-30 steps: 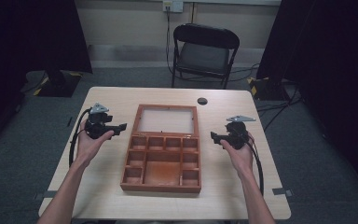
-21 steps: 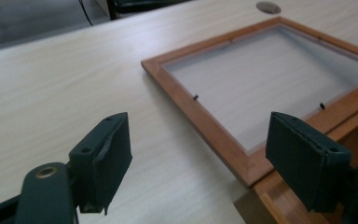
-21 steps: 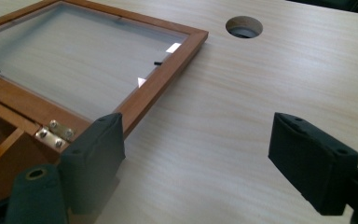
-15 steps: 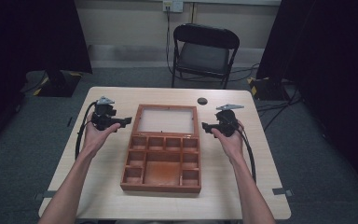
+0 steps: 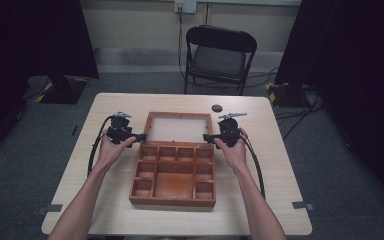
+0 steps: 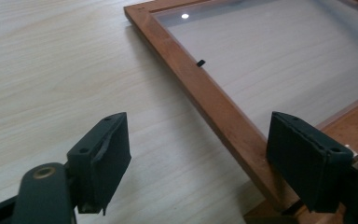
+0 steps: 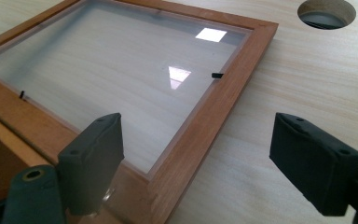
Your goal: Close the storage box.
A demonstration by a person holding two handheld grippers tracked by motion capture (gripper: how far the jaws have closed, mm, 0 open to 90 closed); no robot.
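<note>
Left gripper (image 5: 141, 136): jaws stand apart and have just been closing a little; nothing pressed between the pads, which straddle the left rail of the lid frame near its hinge corner

Left gripper, own view: left pad (image 6: 103, 157) over bare tabletop, right pad (image 6: 307, 161) over the glass side; the rail runs up between them, apparently not touched

Right gripper (image 5: 206, 138): jaws apart, nothing clamped; they straddle the right rail of the same frame near its hinge end

Right gripper, own view: one pad (image 7: 93, 158) over the glass pane, the other (image 7: 313, 161) over bare table outside the frame; the wood runs between them, with clear gaps on both sides

Lid frame (image 5: 148, 125): wooden border round a clear pane, lying flat and open on the table, hinged back from the box; each side rail sits between one gripper's jaws

Pane (image 7: 121, 79): transparent, table grain visible through it, two bright light reflections on it; small black clips on the inner edge of the rails

Wooden box (image 5: 174, 201): reddish-brown, divided into compartments, on the near side of the lid; both grippers point inward at the seam where box meets lid

Hands: left hand (image 5: 111, 149) and right hand (image 5: 234, 149) each grasp a gripper body, forearms coming in from the near edge

Table (image 5: 290, 165): pale wood grain, with a round cable hole (image 5: 217, 108) just past the lid's far right corner

Beyond: black folding chair (image 5: 219, 55) behind the table
</note>
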